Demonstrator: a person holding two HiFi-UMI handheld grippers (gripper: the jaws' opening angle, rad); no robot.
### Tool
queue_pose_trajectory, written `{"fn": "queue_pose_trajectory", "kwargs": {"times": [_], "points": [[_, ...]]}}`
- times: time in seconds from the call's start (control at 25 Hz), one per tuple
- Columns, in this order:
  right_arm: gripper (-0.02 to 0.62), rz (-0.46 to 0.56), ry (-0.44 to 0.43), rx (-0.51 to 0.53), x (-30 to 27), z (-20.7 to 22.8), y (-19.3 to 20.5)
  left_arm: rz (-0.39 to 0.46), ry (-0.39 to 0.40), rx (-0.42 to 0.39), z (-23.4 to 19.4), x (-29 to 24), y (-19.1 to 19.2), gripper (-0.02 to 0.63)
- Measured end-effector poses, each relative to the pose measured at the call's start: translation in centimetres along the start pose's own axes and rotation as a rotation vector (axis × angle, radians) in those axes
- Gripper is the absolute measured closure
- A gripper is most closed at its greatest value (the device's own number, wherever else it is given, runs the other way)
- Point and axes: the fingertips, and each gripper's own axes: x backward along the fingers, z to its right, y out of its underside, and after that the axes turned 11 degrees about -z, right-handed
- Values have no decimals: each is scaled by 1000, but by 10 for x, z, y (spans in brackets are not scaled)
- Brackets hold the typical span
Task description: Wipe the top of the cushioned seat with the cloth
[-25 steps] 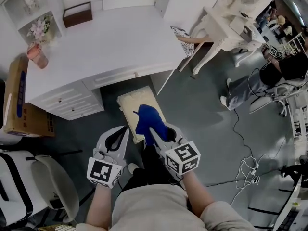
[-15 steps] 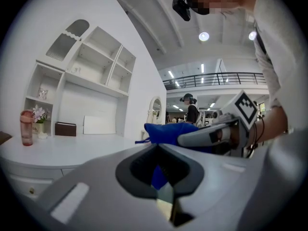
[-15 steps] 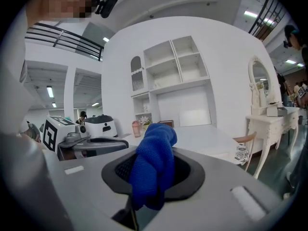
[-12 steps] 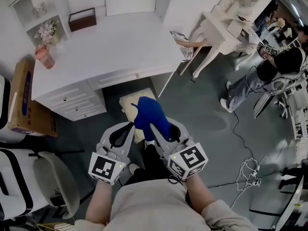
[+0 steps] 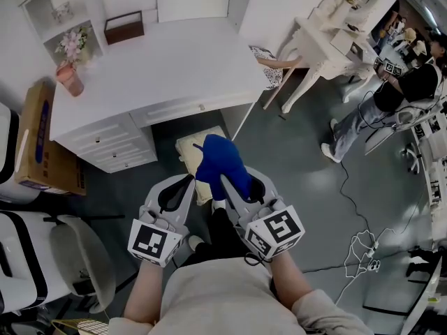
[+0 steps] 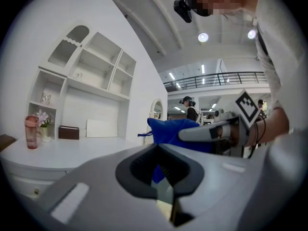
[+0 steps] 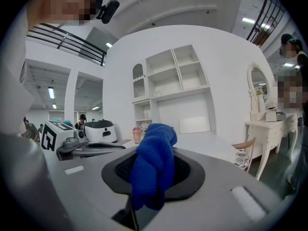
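- Since a second ago the blue cloth has come up off the cushion and now sits higher, bunched into a tall wad.
- The right gripper is clamped on the cloth. Its own view shows the fabric pinched between the jaws, with a fold spilling over the front.
- The left gripper has its jaws drawn together with nothing between them. It is just beside the right one, over the seat's near edge.
- The cushioned seat stands in the kneehole of the white desk. Its far edge is close under the desk front, and its left side is near the drawer unit.
- Open grey floor lies to the seat's right. A loose cable trails across it, well apart from the seat.
- A cardboard box and a white chair crowd the left side.
- The cushion is pale cream and padded, with a rectangular top; the cloth has a nubbly, towel-like weave.
- A pink vase of flowers and a brown box sit on the desk's far side.
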Motion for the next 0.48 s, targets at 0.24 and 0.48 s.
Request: {"fn": "queue_pose_trajectory", "kwargs": {"times": [0.24, 0.48], "points": [[485, 18, -11, 0, 3, -5, -4, -7, -24, 6, 0, 8, 0, 606], [486, 23, -15, 9, 9, -9, -11, 5, -31, -11, 3, 14, -4, 606]]}}
